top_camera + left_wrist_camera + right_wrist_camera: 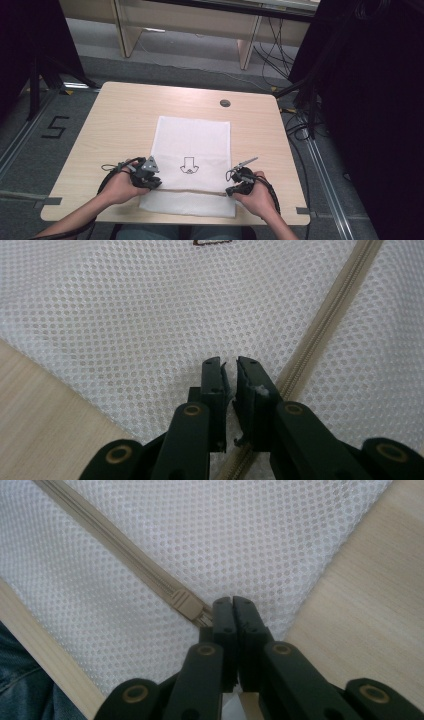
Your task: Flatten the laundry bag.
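A white mesh bag (192, 135) lies flat on the wooden table (115, 125), and a beige zipper (192, 191) crosses it near the front edge. My left gripper (155, 184) sits at the zipper's left end. In the left gripper view my left gripper (229, 365) has its jaws drawn close, pinching the mesh (150, 315) beside the zipper (330, 315). My right gripper (231, 191) is at the zipper's right end. In the right gripper view my right gripper (232, 602) is shut on the pull tab that hangs off the beige slider (182, 601).
A dark printed mark (189, 165) sits on the bag's middle. A round cable hole (225, 103) is at the table's back. Black stands and cables (300, 125) crowd the floor on the right. The bag's front hem reaches the table's near edge (175, 217).
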Demonstrator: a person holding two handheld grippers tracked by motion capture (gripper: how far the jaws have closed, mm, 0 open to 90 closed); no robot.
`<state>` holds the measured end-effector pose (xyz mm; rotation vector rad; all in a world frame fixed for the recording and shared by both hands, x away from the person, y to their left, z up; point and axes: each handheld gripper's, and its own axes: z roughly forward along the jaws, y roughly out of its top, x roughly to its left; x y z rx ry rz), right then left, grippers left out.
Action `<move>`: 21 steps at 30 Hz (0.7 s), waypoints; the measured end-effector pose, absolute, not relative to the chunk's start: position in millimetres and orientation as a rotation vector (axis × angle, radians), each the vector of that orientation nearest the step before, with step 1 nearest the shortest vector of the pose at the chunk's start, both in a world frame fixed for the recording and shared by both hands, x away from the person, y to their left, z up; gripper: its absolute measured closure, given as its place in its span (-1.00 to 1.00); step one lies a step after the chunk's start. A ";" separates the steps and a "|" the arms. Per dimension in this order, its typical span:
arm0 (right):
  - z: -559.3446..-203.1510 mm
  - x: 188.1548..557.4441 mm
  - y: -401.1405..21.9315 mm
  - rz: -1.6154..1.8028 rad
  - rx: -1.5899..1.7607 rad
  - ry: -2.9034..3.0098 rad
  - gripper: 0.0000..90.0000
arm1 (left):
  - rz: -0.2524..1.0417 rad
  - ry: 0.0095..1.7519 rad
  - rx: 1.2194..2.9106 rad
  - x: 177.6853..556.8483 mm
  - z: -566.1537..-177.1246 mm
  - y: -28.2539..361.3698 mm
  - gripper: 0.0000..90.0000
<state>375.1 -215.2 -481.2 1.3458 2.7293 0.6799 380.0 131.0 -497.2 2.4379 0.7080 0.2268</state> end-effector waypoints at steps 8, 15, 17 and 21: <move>-466.1 371.4 -231.4 0.836 1.371 2.546 0.69 | 0.251 0.706 2.322 374.6 -488.6 125.3 0.67; -464.1 371.7 -245.4 0.878 1.431 2.436 0.58 | 0.264 0.715 2.264 374.2 -489.0 124.4 0.57; -461.5 371.7 -246.5 0.855 1.430 2.464 0.58 | 0.268 0.709 2.267 374.5 -488.8 125.1 0.55; -459.7 370.7 -245.0 0.879 1.428 2.443 0.60 | 0.285 0.695 2.246 374.4 -487.3 125.7 0.50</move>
